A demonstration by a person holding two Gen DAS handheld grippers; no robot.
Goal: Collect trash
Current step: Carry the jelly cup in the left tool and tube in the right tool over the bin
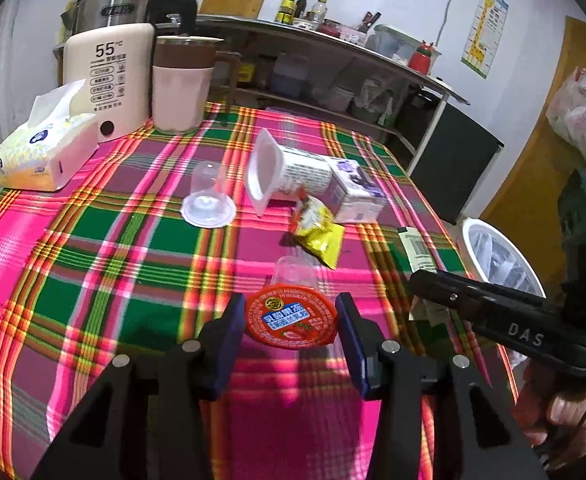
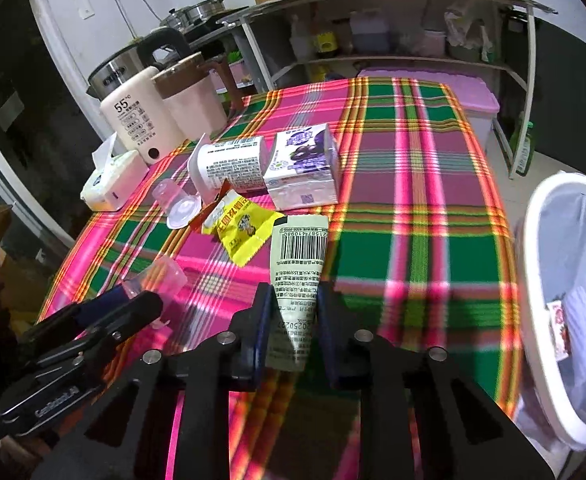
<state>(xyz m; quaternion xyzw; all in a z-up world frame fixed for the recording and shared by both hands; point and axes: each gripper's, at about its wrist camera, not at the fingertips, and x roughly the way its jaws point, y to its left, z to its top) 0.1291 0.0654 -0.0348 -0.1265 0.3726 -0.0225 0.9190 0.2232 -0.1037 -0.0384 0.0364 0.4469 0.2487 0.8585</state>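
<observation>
Trash lies scattered on the plaid tablecloth [image 1: 93,240] — an overturned white yogurt cup [image 1: 289,172], a purple milk carton [image 1: 357,192] touching it, a yellow snack wrapper [image 1: 321,232] just in front of both, and an empty clear jelly cup [image 1: 209,196] upside down off to the left. Left gripper [image 1: 291,320] holds a jelly cup with a red foil lid [image 1: 291,316] between its pads, jaws set fairly wide around the lid's rim; the clear body points away from the camera. Right gripper [image 2: 293,316] is clamped narrow on a flattened white tube-style wrapper with a barcode [image 2: 299,256], pads pressing both sides of its lower end, upper end sticking out over the cloth. White bin with a liner bag [image 2: 565,304] sits off the table's right edge — near the right gripper, some trash already inside. Tissue pack [image 1: 45,152], cream warmer marked 55 [image 1: 109,76], pink jug [image 1: 181,84] and steel kettle [image 1: 113,8] are grouped at the far left corner.
</observation>
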